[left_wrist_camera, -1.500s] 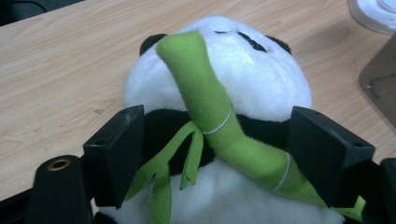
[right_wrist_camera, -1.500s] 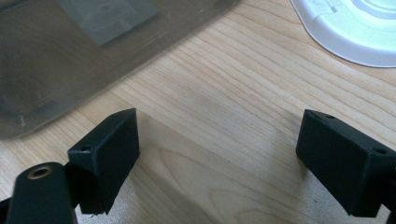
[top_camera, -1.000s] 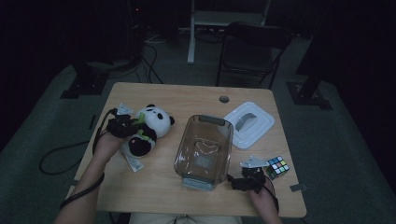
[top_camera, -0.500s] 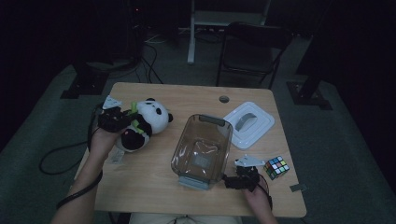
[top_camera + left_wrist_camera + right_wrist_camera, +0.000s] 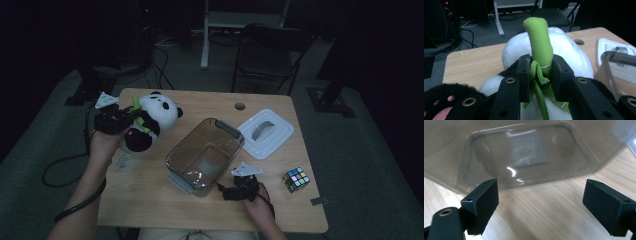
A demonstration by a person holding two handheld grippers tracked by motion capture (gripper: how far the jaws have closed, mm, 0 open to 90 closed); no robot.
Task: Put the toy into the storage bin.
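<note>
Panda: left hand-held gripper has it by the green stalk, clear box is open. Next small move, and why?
Probably carry the panda sideways until it hangs over the clear box, then lower it. The left hand-held gripper is shut on the green stalk, the toy sits off the table, and the box stands lidless, its white lid beside it. The right hand-held gripper waits open by the box wall.

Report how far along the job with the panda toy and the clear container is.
Done: the white lid is off and lies beside the clear container, which is empty. In hand: the left hand-held gripper is shut on the green stalk of the panda toy, held off the table at its left end. The right hand-held gripper is open near the container's side. Left, probably: put the panda in, fit the lid.
</note>
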